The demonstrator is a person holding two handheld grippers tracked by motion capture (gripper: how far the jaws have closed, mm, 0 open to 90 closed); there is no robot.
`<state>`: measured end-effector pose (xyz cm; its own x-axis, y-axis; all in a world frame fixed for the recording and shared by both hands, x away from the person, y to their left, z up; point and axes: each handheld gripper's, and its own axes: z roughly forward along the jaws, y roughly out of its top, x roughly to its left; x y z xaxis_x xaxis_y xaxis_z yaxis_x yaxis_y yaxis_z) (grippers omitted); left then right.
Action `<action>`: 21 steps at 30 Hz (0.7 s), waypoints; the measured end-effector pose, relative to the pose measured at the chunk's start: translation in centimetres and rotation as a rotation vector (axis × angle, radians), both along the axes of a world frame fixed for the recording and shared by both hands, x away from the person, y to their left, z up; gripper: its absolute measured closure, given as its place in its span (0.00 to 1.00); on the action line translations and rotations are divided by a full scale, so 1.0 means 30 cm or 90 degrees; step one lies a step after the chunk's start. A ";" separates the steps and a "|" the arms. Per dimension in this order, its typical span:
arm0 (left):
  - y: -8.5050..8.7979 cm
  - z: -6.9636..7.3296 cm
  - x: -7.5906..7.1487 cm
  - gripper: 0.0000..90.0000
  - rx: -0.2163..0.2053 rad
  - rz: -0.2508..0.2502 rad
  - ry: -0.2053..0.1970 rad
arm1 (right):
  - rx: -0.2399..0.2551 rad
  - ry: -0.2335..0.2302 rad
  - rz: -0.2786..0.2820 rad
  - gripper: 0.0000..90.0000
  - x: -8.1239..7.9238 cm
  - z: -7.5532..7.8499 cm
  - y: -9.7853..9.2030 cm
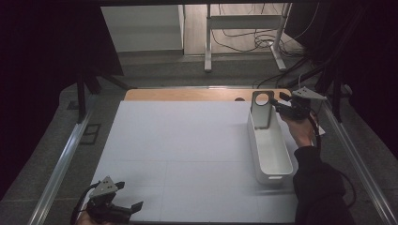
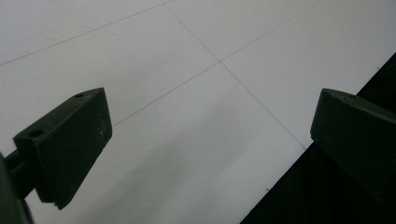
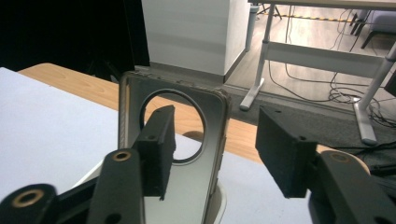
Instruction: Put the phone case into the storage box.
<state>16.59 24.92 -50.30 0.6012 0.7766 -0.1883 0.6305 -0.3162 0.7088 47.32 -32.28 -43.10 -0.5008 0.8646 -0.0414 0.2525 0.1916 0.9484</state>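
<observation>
Hovering low at the near left corner of the table, the left gripper (image 1: 132, 197) is sitting over the white sheet (image 1: 187, 150) with its jaws spread wide and nothing between them; in the left gripper view the two black pads (image 2: 70, 144) are standing far apart over bare white surface crossed by thin lines, right at the sheet's dark edge. Moving across, the middle of the sheet is lying open, and a strip of wooden tabletop (image 1: 187, 94) is showing along the far side. Coming over to the right now, a long white tray (image 1: 274, 174) is lying lengthwise on the sheet, and a clear phone case (image 1: 261, 110) with a big round cut-out near its top is standing upright at the tray's far end, leaning against the end wall. The right gripper (image 1: 281, 104) is sitting just beside that case, held by the person's hand (image 1: 302, 129) with a dark sleeve (image 1: 319, 187) running in from the bottom edge. In the right gripper view the phone case (image 3: 187, 177) is standing between the jaws, one pad (image 3: 156, 149) lying close behind it and showing through the clear plastic and the round hole, the other pad well off to the side. So the jaws are standing partly open around the case, not pressing on it. Whether the near pad is touching the case, I cannot tell.
</observation>
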 end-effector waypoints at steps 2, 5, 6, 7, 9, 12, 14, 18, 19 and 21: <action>0.001 0.000 -0.001 0.00 -0.002 0.001 0.000 | 0.000 0.003 0.002 0.48 -0.005 0.005 0.000; 0.004 0.002 -0.002 0.00 -0.005 0.004 -0.005 | 0.000 0.009 0.002 0.45 -0.013 0.012 -0.001; 0.005 0.002 -0.004 0.00 -0.006 0.006 -0.006 | 0.001 0.013 0.001 0.44 -0.017 0.015 -0.001; 0.006 0.002 -0.004 0.00 -0.008 0.007 -0.008 | 0.004 0.017 0.003 0.43 -0.020 0.017 -0.001; 0.008 0.003 -0.007 0.00 -0.010 0.013 -0.010 | 0.005 0.026 0.006 0.41 -0.026 0.021 -0.001; 0.013 0.005 -0.010 0.00 -0.008 0.018 -0.012 | 0.004 0.039 0.012 0.39 -0.037 0.026 0.002; 0.016 0.005 -0.011 0.00 -0.009 0.019 -0.015 | 0.001 0.048 0.014 0.37 -0.047 0.032 0.004; 0.017 0.006 -0.013 0.00 -0.009 0.016 -0.016 | -0.003 0.064 0.015 0.33 -0.066 0.045 0.010; 0.017 0.006 -0.013 0.00 -0.009 0.016 -0.016 | -0.004 0.067 0.015 0.32 -0.071 0.048 0.012; 0.016 0.006 -0.014 0.00 -0.009 0.016 -0.017 | -0.007 0.073 0.014 0.31 -0.077 0.052 0.015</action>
